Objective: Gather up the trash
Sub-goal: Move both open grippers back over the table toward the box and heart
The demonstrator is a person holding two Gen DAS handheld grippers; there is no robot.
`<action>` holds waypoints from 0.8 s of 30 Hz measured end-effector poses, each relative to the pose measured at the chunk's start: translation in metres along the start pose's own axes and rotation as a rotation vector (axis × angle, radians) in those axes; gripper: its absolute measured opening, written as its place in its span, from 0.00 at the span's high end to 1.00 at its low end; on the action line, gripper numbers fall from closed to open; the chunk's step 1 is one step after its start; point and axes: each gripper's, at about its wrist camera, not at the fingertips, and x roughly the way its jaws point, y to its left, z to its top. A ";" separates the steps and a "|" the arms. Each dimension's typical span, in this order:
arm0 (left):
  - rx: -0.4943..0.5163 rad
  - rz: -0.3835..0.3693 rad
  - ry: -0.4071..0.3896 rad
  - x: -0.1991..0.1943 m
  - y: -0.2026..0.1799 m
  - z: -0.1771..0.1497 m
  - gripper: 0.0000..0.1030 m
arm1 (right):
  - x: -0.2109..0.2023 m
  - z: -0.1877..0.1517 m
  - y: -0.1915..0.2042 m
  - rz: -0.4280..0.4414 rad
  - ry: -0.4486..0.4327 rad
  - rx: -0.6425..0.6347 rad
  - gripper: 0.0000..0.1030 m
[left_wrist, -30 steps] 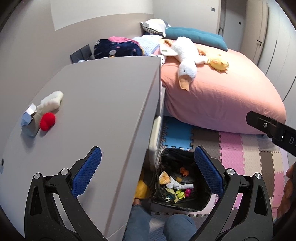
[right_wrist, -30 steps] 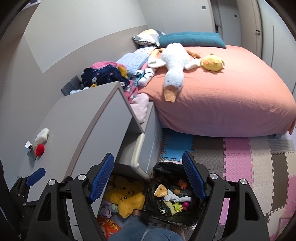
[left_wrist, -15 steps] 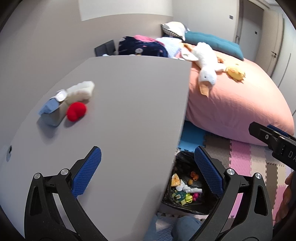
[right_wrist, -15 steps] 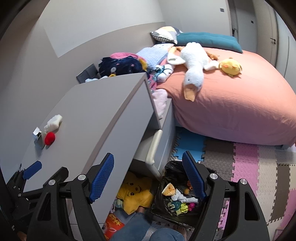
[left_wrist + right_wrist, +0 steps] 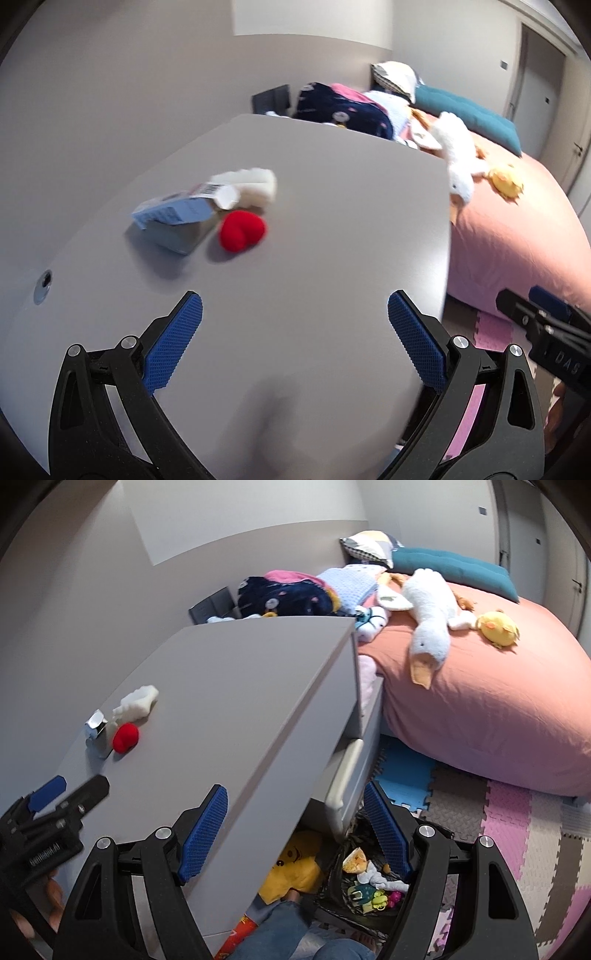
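My left tongs (image 5: 294, 325), spread wide and empty, hover over the grey dresser surface (image 5: 332, 229) short of the trash: a crumpled pale-blue cardboard carton (image 5: 177, 219), a red fuzzy pompom (image 5: 242, 230) touching it and a white fluffy scrap (image 5: 255, 182) behind. My right tongs (image 5: 295, 819), also spread and empty, hang above the black-lined floor bin (image 5: 364, 880). Risk as I judge it: a hasty pinch could nudge the round pompom away, or squash the light carton out of grip.
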 end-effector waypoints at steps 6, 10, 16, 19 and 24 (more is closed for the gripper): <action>-0.053 0.024 0.006 0.006 0.027 0.006 0.06 | 0.012 0.006 0.024 0.023 0.013 -0.042 0.26; -0.080 0.048 0.010 0.010 0.042 0.011 0.06 | 0.020 0.011 0.043 0.043 0.020 -0.075 0.26; -0.121 0.077 0.007 0.016 0.067 0.020 0.06 | 0.036 0.018 0.072 0.070 0.037 -0.124 0.26; -0.142 0.076 0.011 0.020 0.079 0.025 0.06 | 0.043 0.021 0.085 0.078 0.045 -0.148 0.26; -0.177 0.084 0.014 0.028 0.097 0.030 0.06 | 0.055 0.027 0.106 0.093 0.057 -0.178 0.26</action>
